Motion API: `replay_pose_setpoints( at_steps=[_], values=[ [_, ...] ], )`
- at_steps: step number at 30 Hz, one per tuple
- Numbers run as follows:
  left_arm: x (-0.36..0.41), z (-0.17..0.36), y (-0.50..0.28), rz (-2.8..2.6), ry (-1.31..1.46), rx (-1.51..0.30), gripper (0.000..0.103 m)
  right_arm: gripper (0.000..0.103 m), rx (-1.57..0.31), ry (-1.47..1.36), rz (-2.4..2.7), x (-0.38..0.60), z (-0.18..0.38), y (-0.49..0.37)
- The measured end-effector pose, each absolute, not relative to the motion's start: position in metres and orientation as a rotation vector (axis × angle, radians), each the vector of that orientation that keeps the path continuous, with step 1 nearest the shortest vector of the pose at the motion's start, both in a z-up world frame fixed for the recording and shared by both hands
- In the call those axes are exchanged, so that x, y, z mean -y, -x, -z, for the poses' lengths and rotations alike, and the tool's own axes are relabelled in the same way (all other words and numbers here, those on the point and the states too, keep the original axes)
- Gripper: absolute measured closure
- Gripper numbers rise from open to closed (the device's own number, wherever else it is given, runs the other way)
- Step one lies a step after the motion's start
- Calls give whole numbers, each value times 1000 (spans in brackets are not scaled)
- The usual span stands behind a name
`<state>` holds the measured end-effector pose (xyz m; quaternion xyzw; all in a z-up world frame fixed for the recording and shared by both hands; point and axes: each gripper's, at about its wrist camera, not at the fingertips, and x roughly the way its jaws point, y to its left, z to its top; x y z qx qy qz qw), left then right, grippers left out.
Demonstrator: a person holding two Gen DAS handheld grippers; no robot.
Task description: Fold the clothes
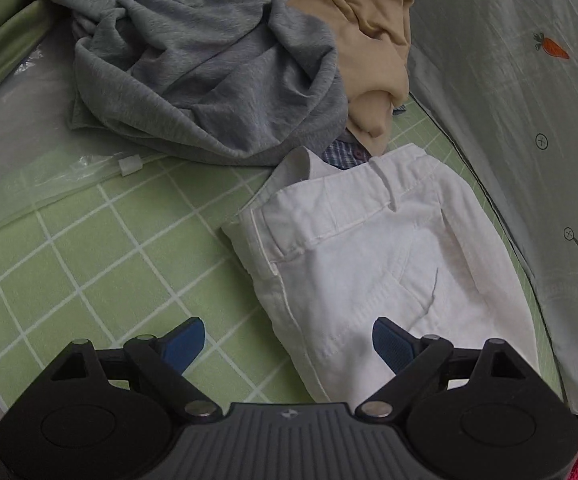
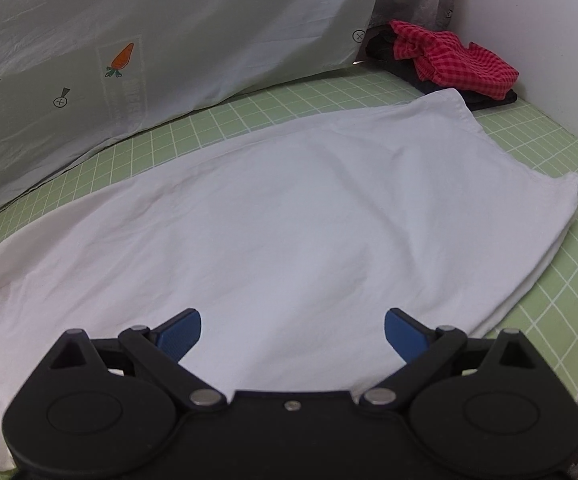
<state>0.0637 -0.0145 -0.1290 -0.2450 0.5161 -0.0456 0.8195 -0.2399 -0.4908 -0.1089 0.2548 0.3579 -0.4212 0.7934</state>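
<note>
White trousers (image 1: 373, 256) lie flat on the green checked sheet (image 1: 89, 264), waistband end in the left wrist view, leg end (image 2: 289, 224) in the right wrist view. My left gripper (image 1: 289, 340) hovers open over the waistband's near edge, one blue pad over the sheet, the other over the white cloth. My right gripper (image 2: 293, 332) is open above the trouser legs, nothing between its fingers. Behind the waistband is a heap of unfolded clothes: a grey garment (image 1: 217, 76) and a beige one (image 1: 373, 40), with a bit of blue checked fabric (image 1: 345, 152) under them.
A pale green pillow with carrot prints (image 2: 129, 48) leans along the far side of the trousers. A red checked garment (image 2: 457, 60) on dark clothes lies by the white wall (image 2: 537, 28). A clear plastic zip bag (image 1: 29, 152) lies left of the grey garment.
</note>
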Motion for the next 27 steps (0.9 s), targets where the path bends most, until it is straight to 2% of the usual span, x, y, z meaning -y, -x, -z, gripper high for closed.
replay_pose_setpoints(
  at_steps=[9,12,14,15,17,19,23,27],
  values=[
    [18,142,-95,140,570,-1083,10,4,-843,-597,998,464,128,256],
    [19,143,-99,138,585,-1073,13,4,-848,-593,1033,466,127,257],
    [19,143,-101,132,593,-1065,37,4,-844,-586,1049,468,126,257],
    [19,144,-101,119,593,-1063,43,4,-838,-587,1054,468,125,257],
    [19,141,-102,140,603,-1059,68,4,-827,-597,1063,471,125,258],
    [21,133,-103,171,593,-1040,79,4,-824,-614,1068,474,128,261],
    [40,105,-96,220,485,-965,85,4,-799,-663,1071,482,135,267],
    [65,72,-85,291,450,-877,86,4,-766,-699,1061,494,139,277]
  ],
)
